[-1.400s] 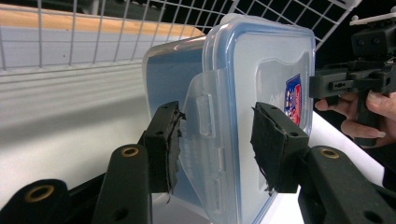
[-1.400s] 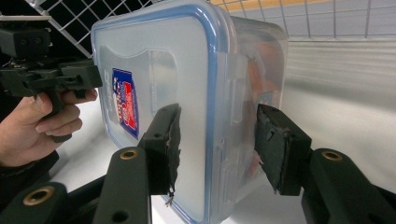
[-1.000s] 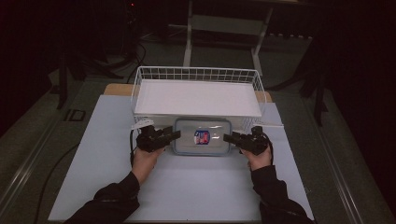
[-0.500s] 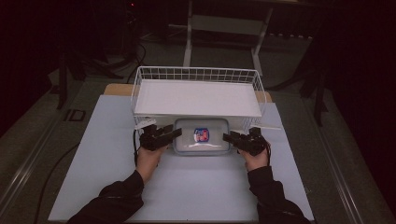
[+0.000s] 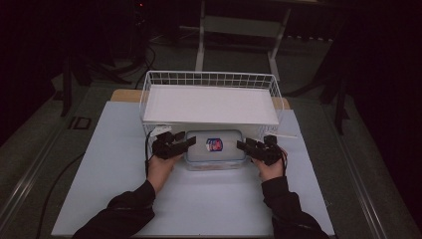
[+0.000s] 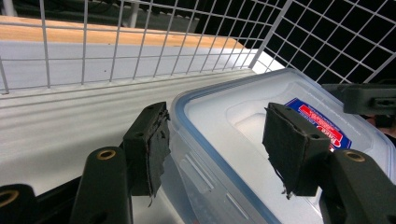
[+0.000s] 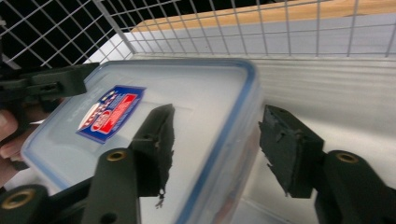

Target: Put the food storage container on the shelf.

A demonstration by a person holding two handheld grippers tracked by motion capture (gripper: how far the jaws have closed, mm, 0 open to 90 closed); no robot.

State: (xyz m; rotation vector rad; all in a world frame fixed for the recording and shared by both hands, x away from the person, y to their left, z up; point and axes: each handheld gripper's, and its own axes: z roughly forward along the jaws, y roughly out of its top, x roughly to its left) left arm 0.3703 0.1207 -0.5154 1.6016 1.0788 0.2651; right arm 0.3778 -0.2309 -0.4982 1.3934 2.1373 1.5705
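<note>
Container (image 5: 215,148) half hidden under basket (image 5: 209,79)

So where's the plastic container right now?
In the high view the plastic container sits mid-table, partly under the white wire rack, between the left gripper and right gripper.

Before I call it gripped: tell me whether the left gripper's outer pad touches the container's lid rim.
Touching. In the left gripper view the outer pad presses against the blue-edged rim of the lidded plastic container, no gap showing.

A red, white and blue label (image 7: 109,113) sat on the plastic container's lid (image 6: 261,140); its print was too blurred to read.
</note>
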